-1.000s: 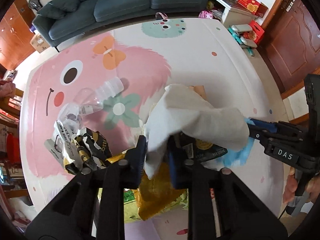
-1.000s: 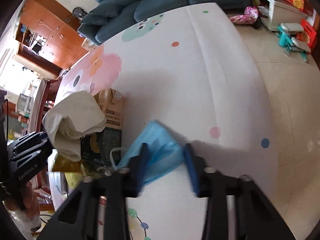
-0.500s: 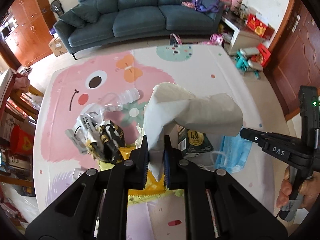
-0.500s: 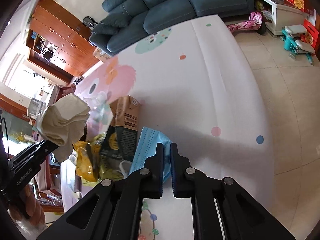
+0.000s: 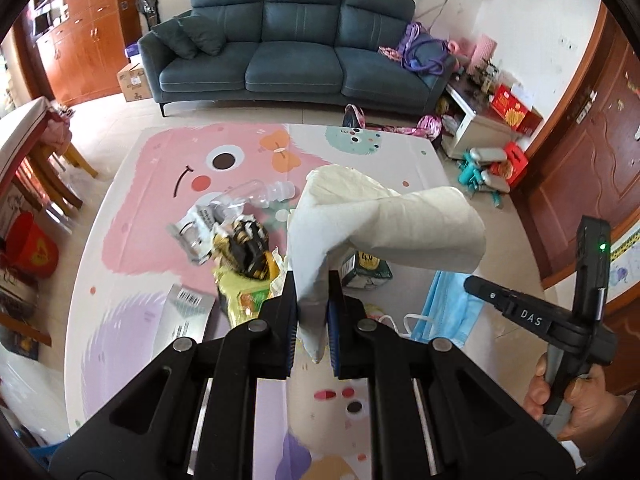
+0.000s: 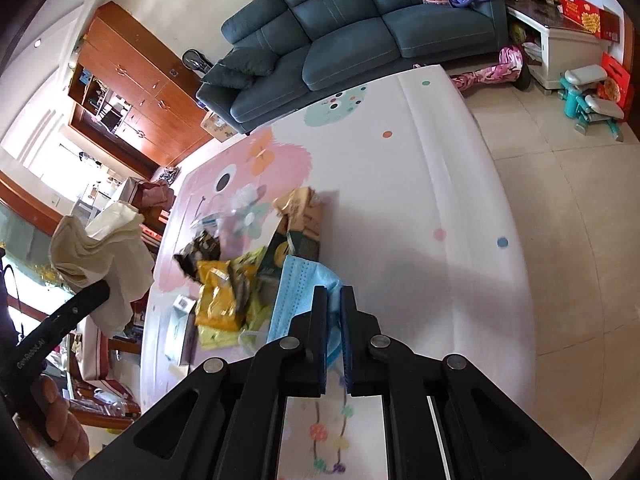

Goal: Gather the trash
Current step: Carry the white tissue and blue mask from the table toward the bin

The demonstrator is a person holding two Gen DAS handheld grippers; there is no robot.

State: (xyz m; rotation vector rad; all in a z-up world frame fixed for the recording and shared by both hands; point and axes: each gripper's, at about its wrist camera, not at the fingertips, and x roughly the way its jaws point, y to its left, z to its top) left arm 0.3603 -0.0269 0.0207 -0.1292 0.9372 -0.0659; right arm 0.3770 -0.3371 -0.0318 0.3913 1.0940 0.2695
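Observation:
My left gripper (image 5: pixel 313 280) is shut on a crumpled cream paper towel (image 5: pixel 384 220), held high above the play mat (image 5: pixel 152 208). The same towel (image 6: pixel 104 256) shows at the left of the right wrist view, above the left gripper (image 6: pixel 102 290). My right gripper (image 6: pixel 333 292) is shut on the edge of a blue face mask (image 6: pixel 298 292). The mask (image 5: pixel 444 308) hangs below the right gripper (image 5: pixel 472 282) in the left wrist view. On the mat lies a trash pile: a clear bottle (image 5: pixel 256 194), a black and yellow wrapper (image 5: pixel 248 240), a yellow bag (image 5: pixel 244 296) and a green carton (image 5: pixel 366 268).
A dark blue sofa (image 5: pixel 296 60) stands behind the mat. A grey barcode box (image 5: pixel 186 308) lies at the pile's near left. Toys and red boxes (image 5: pixel 508 108) crowd the right wall by a wooden door (image 5: pixel 580 152). A table and chairs (image 5: pixel 28 148) stand at the left.
The right gripper went from open around the mask to shut on it. Both grippers have risen well above the mat, the left one still holding the paper towel.

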